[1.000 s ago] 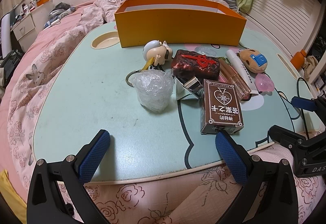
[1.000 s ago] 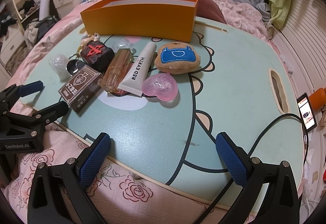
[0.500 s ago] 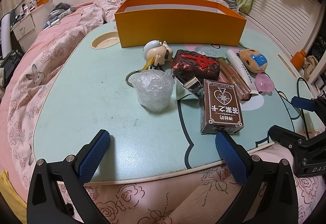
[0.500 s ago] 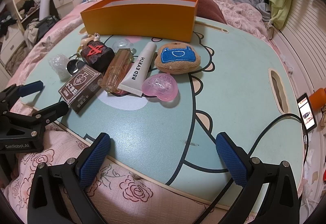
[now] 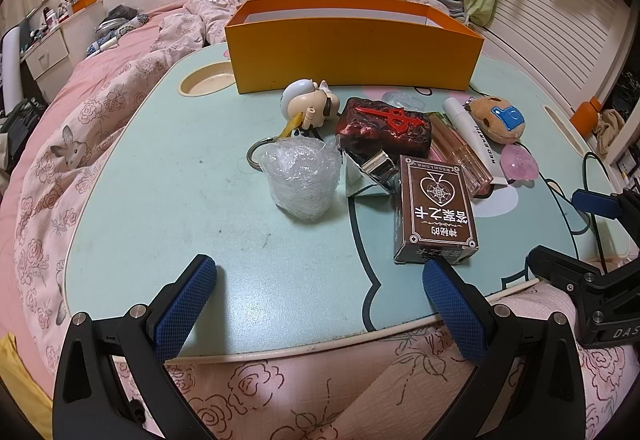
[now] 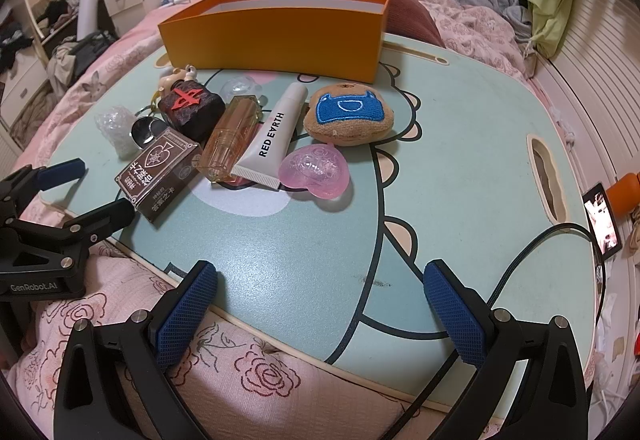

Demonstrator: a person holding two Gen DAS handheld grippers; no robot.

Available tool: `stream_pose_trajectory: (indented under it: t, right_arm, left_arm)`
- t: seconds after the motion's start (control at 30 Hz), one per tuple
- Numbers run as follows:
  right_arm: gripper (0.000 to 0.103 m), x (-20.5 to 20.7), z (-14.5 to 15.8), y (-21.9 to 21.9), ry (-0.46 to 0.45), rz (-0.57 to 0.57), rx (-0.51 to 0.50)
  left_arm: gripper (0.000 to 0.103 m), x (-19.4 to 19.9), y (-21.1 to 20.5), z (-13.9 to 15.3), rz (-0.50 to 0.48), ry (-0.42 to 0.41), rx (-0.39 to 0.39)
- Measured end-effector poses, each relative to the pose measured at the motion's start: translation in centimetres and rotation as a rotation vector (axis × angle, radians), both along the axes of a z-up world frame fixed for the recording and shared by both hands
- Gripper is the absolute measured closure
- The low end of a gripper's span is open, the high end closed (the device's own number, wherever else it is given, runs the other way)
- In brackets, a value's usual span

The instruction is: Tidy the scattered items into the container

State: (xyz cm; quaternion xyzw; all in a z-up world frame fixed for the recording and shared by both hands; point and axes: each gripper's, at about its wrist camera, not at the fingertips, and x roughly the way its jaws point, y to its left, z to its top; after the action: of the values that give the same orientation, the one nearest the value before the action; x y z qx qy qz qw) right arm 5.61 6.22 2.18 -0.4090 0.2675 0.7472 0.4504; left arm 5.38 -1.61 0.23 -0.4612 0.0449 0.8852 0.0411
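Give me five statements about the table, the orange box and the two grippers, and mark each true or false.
1. The orange box stands at the far side of the table, behind the scattered items. True.
2. The left gripper is shut on the brown card box. False: its jaws are wide open and hold nothing.
3. The white tube lies between the amber bottle and the plush toy. True.
4. The pink heart is already inside the orange box. False: it lies on the table near the tube.
5. The right gripper is open and empty. True.
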Motion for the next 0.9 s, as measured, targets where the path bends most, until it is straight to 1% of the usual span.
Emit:
stream_pose_trajectory:
  t: [0.9]
  right_arm:
    - [0.000, 0.01, 0.02, 0.01, -0.004, -0.007, 0.001]
  left_arm:
    - [0.000, -0.03, -0.02, 0.02, -0.016, -0.003, 0.000]
